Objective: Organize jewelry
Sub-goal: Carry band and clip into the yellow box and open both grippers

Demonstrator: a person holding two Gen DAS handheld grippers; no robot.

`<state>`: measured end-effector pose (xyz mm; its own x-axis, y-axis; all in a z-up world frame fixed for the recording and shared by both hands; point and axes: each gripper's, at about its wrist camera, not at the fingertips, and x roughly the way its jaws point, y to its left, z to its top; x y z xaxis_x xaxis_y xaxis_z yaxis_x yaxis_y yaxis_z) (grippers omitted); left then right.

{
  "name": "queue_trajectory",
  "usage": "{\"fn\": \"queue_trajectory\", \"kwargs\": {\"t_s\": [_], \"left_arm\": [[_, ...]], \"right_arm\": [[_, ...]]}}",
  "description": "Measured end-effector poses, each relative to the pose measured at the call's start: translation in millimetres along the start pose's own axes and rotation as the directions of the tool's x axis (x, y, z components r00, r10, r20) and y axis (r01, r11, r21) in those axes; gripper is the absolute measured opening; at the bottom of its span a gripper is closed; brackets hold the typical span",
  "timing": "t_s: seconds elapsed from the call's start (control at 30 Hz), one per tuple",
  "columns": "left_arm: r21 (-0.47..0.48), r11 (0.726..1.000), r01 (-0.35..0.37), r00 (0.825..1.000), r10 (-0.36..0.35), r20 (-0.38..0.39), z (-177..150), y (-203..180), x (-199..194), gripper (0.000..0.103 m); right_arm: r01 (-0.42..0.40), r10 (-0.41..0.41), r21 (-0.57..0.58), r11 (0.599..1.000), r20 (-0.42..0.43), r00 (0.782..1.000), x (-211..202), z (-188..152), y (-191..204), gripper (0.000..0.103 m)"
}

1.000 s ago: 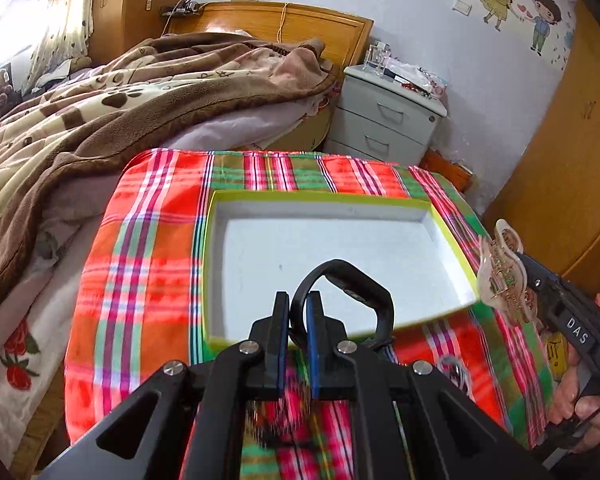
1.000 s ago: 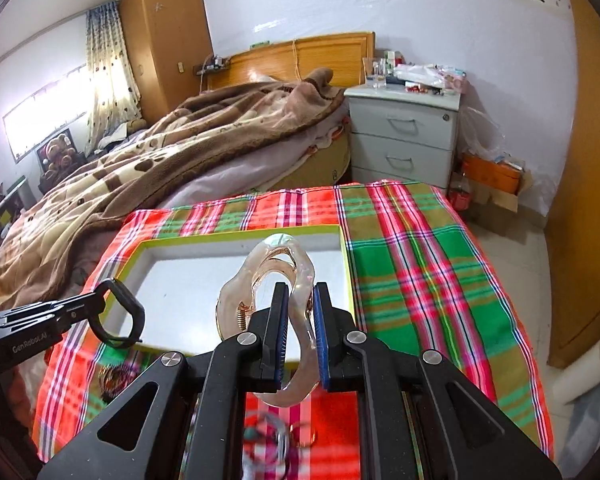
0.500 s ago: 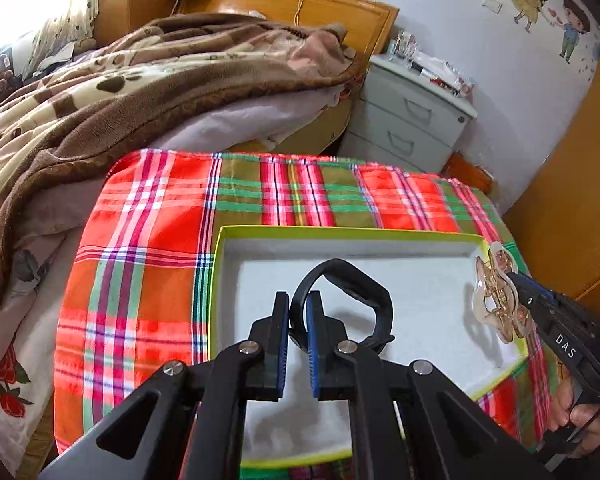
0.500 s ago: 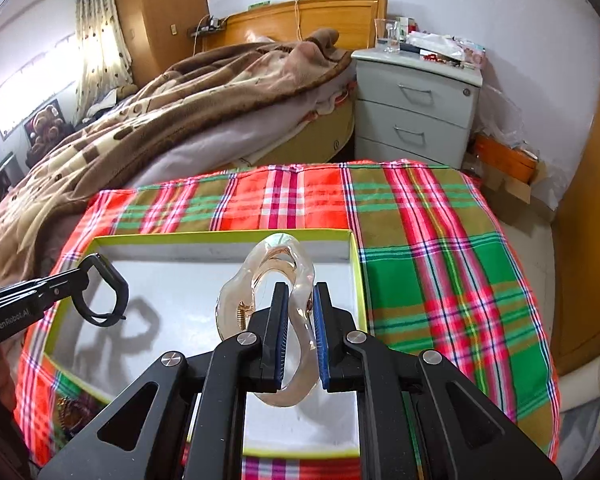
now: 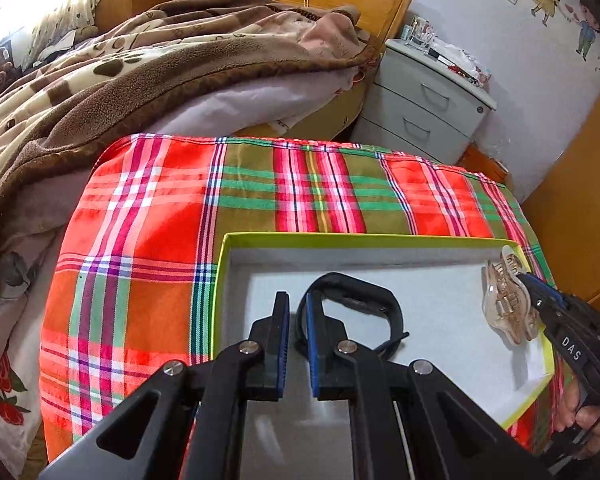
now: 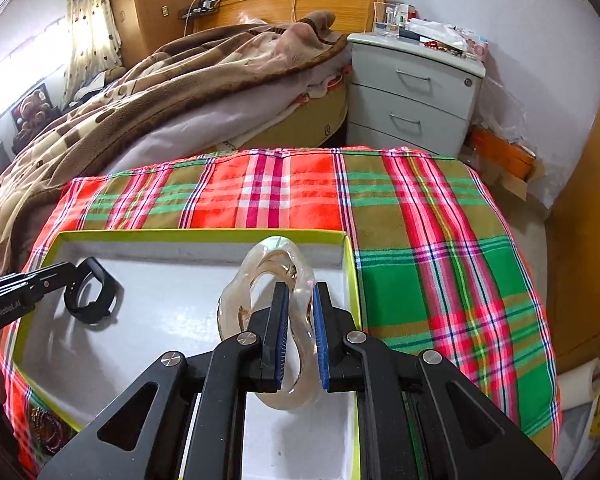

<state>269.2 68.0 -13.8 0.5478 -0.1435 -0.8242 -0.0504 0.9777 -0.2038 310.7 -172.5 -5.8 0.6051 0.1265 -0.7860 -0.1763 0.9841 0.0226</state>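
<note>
Bedroom setting: unmade bed [image 6: 148,92] with brown patterned blanket along the far left, grey two-drawer nightstand [image 6: 414,96] against the far wall. Nearer, tabletop under red, green and orange plaid cloth [image 6: 440,248], carrying a shallow white cardboard tray with lime-green rim [image 6: 204,233] toward its near left part.

Left gripper [image 5: 297,344] seen from above, fingers closed on a black loop-shaped band, possibly a watch strap or bracelet [image 5: 364,300]. Loop standing out ahead of the fingertips and curving to the right, hanging over the tray's left half, close to the white floor; touching or not, cannot tell.

Right gripper [image 6: 299,334], fingers clamped on one side of a clear, pale-amber plastic claw hair clip [image 6: 268,280]. Clip's long axis upright between the fingers, upper curve rising above the fingertips, lower curve dropping below them. Held over the tray's right half, just inside the right rim.

Both pieces well apart, each over its own side of the tray, both grippers tilted steeply downward. Judged next: release onto the tray floor directly beneath, straight down from each pair of fingers. More beaded jewelry [image 6: 44,432] lying on the cloth by the tray's near left corner, blurred.
</note>
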Motion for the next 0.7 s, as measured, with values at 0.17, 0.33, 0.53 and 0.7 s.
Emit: {"fn": "queue_trajectory", "kwargs": {"t_s": [0.17,0.33,0.53,0.7], "left_arm": [[-0.006,1.0,0.005,1.0,-0.005,-0.009,0,0,3,0.009],[-0.004,1.0,0.002,1.0,-0.002,-0.017,0,0,4,0.009],[-0.012,1.0,-0.007,1.0,0.006,-0.013,-2,0,-3,0.016],[-0.001,1.0,-0.004,1.0,0.004,0.004,-6,-2,-16,0.028]], "right_arm": [[0.011,-0.011,-0.01,1.0,-0.002,1.0,2,1,2,0.013],[0.016,-0.016,-0.008,1.0,0.006,1.0,1,2,3,0.013],[0.021,-0.021,0.007,1.0,0.041,0.999,-8,4,2,0.018],[0.002,-0.003,0.016,1.0,0.075,0.997,-22,2,2,0.029]]}}
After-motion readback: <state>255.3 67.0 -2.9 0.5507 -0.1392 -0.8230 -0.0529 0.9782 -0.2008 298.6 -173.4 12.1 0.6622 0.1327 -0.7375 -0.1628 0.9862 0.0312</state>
